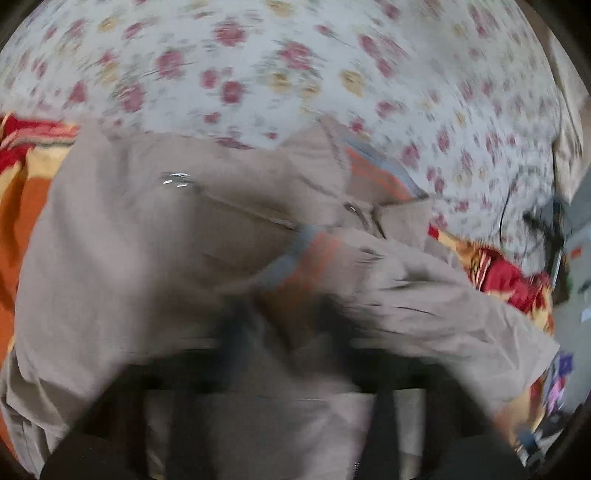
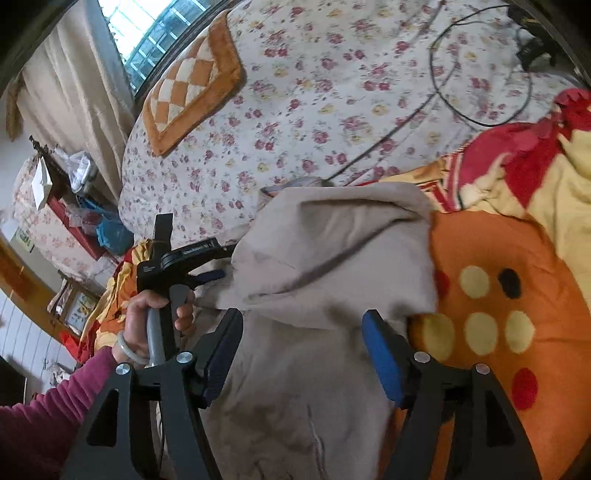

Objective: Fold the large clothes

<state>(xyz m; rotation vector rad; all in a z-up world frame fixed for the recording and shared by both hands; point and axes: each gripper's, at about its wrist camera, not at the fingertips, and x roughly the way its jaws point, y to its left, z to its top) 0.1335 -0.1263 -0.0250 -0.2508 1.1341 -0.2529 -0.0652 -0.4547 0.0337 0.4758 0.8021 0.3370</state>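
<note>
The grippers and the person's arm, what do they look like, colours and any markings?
The right gripper has black angular finger arms with silver round bolts and blue pads. The left gripper is black with a grey handle and small white lettering. The left hand wears a pale bangle and a magenta ribbed sleeve.

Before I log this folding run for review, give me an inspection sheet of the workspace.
Surface: floral bedsheet, orange spotted blanket over it.
Job's things: beige jacket lying crumpled on the blanket, orange lining showing.
Clutter: checkered cushion on the bed.
Grippers: right tool open over the jacket; left tool blurred among the jacket's folds, state unclear.
Cables: black cable looped on the sheet.
Surroundings: window, curtain, cluttered shelf.
</note>
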